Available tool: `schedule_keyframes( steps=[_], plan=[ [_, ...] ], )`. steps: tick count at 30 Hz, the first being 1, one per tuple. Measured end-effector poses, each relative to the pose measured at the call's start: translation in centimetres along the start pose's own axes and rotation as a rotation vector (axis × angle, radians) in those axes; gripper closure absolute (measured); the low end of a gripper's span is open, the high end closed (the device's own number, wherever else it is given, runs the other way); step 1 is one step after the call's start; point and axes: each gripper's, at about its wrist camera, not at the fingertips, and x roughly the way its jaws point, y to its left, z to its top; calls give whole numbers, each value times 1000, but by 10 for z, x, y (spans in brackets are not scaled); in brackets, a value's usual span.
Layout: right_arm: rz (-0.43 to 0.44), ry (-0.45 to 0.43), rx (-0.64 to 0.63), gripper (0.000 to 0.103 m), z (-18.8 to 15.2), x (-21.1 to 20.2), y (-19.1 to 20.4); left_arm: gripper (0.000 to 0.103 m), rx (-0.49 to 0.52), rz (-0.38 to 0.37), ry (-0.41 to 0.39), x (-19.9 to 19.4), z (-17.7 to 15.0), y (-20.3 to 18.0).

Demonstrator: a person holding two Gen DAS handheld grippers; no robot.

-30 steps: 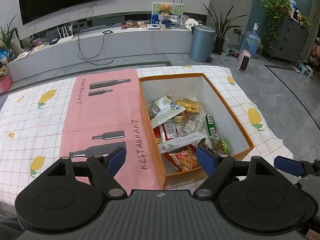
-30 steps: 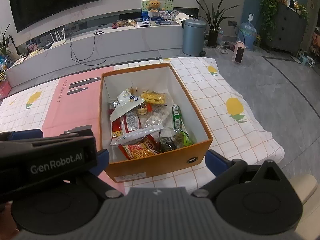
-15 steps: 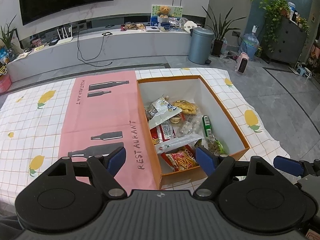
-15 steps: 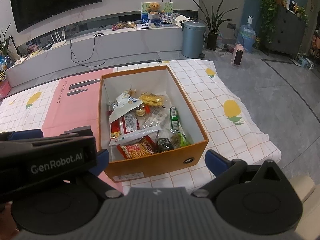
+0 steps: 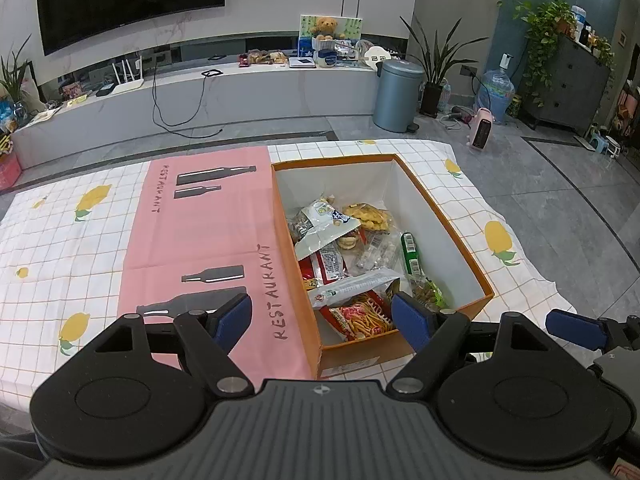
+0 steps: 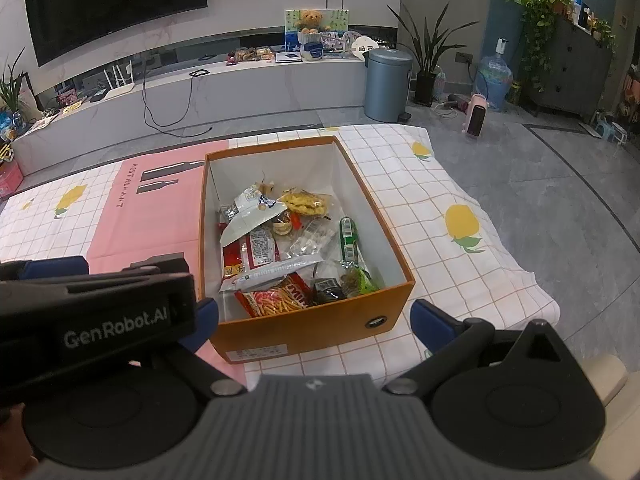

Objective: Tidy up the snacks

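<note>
Orange box [image 6: 312, 326] sits on the checked cloth [image 6: 440, 240], right beside the pink mat [image 5: 200, 232]. Snacks [image 6: 288, 248] all lie inside it in a loose heap; none visible on the cloth or mat. That fits either a pile waiting to be sorted out or one just gathered in; can't tell which.

Handling, my read:
- Packets are light, soft foil and film. Crinkly, slippery, they deform when pinched. Contents such as the fries pack [image 6: 276, 298] and the yellow crisps [image 6: 304, 202] would crush easily, so keep the squeeze gentle.
- Best hold is a sealed flat edge or corner, not the belly. The white pack [image 6: 252, 220] on top has a serrated edge sticking up, easy to pinch.
- The green stick pack [image 6: 348, 238] is narrow and firmer; take it across its width.
- Packs overlap, so lifting one may drag its neighbours.
- The box is stiff card with a finger hole [image 6: 374, 323] on its near end.

Claws:
- Left gripper [image 5: 322, 316]: fingers wide apart, nothing between them, touching nothing. It hovers over the box's near left corner and the mat edge.
- Right gripper [image 6: 314, 322]: fingers wide apart, empty, hanging just short of the box's near end. Its left finger is partly hidden behind the left gripper's body.
</note>
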Motion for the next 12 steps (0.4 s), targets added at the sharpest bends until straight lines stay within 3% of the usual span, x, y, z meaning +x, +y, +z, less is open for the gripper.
schedule_keyframes(
  steps=[12],
  plan=[
    [34,-22,0,4,-5,-7,7,10,-6,16,-22,-12,-2,7]
  ],
)
